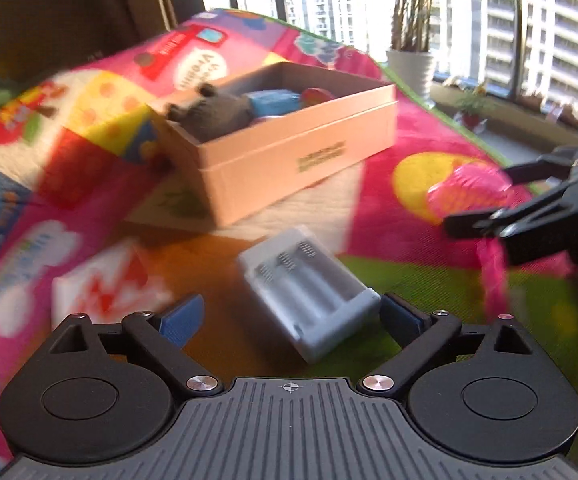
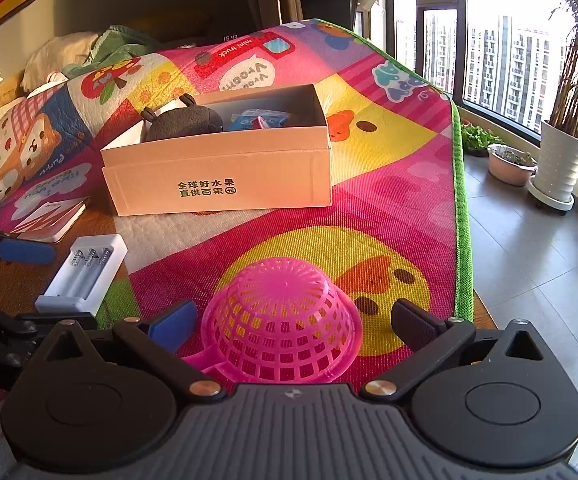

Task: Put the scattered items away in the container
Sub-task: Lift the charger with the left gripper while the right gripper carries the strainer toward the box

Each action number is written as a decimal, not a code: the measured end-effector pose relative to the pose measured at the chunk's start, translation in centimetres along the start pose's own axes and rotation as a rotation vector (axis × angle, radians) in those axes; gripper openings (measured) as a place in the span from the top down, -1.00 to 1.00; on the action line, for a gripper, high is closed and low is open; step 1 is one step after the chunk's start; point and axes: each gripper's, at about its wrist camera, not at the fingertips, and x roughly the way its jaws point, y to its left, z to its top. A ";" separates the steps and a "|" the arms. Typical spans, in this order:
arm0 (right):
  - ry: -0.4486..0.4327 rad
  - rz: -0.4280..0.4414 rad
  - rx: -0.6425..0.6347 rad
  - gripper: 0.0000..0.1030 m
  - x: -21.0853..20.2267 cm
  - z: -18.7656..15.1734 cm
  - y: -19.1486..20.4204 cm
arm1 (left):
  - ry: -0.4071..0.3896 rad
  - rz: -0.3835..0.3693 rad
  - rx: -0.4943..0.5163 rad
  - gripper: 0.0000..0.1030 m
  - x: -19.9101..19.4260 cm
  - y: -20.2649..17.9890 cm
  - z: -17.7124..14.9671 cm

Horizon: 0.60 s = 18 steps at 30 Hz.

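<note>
A white battery charger (image 1: 309, 292) lies on the colourful play mat between the blue pads of my left gripper (image 1: 292, 320). The jaws stand wide, and the left pad is clear of the charger. The charger (image 2: 85, 272) and the left gripper (image 2: 71, 285) also show at the left of the right wrist view. A pink mesh basket (image 2: 285, 320) sits upside down between the pads of my right gripper (image 2: 293, 330), which is open with small gaps on both sides. The cardboard box (image 2: 217, 184) behind holds a grey plush toy (image 2: 185, 122) and a blue packet (image 2: 249, 122).
A white and red booklet (image 2: 49, 216) lies left of the charger. The mat's green edge (image 2: 459, 200) drops to a tiled floor with potted plants (image 2: 561, 160) by the window. Pillows and bedding (image 2: 69, 56) lie at the far left.
</note>
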 end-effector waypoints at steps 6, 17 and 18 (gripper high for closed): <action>-0.004 0.006 0.008 -1.00 0.0 0.1 -0.1 | 0.050 0.243 -0.073 -0.95 -1.0 4.7 -1.4; -0.002 -0.007 0.006 -1.00 0.0 0.0 -0.1 | 0.041 0.103 -0.361 -1.00 2.2 1.6 1.7; -0.004 -0.007 0.009 -1.00 0.0 0.0 -0.2 | 0.047 0.123 -0.367 -1.00 2.9 1.4 1.9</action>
